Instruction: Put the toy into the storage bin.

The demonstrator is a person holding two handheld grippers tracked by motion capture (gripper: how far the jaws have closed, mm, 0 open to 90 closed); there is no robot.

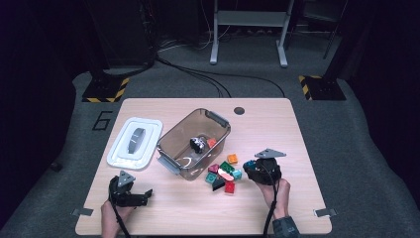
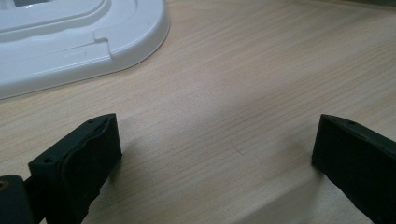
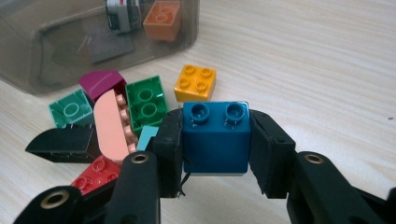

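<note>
The right claw (image 3: 215, 140) is clamped on a blue brick (image 3: 215, 136), one pad flat against each side, the two studs pointing up and away from the wrist; in the high view the right hand (image 1: 275, 191) comes in from the near edge of the worktop (image 1: 277, 124) with the forearm angled slightly inward, and that claw (image 1: 249, 167) points toward the pile, the brick (image 1: 250, 164) at its tip. Just ahead of the held brick lies a yellow brick (image 3: 195, 83), studs up; ahead and to the claw's left sit a green brick (image 3: 146, 103), a second green brick (image 3: 71, 108), a maroon curved piece (image 3: 102, 82), a long pink rounded piece (image 3: 111, 125) lying on its side, a black sloped piece (image 3: 60, 143) and a red brick (image 3: 97, 170) — all bunched close, several touching. Beyond that cluster stands a smoky see-through bin (image 3: 56, 37), holding an orange brick (image 3: 162, 19) and a black-and-white item (too blurred to name). The left hand (image 1: 113, 214) rests low at the near left of the worktop, its claw (image 2: 212, 149) spread wide with nothing between the pads, bare wood under it. Ahead and to that claw's left lies a white lid (image 2: 79, 42), flat on the wood. Off the worktop's far left corner, the floor (image 1: 59, 114) bears a large "6" (image 1: 102, 120).
</note>
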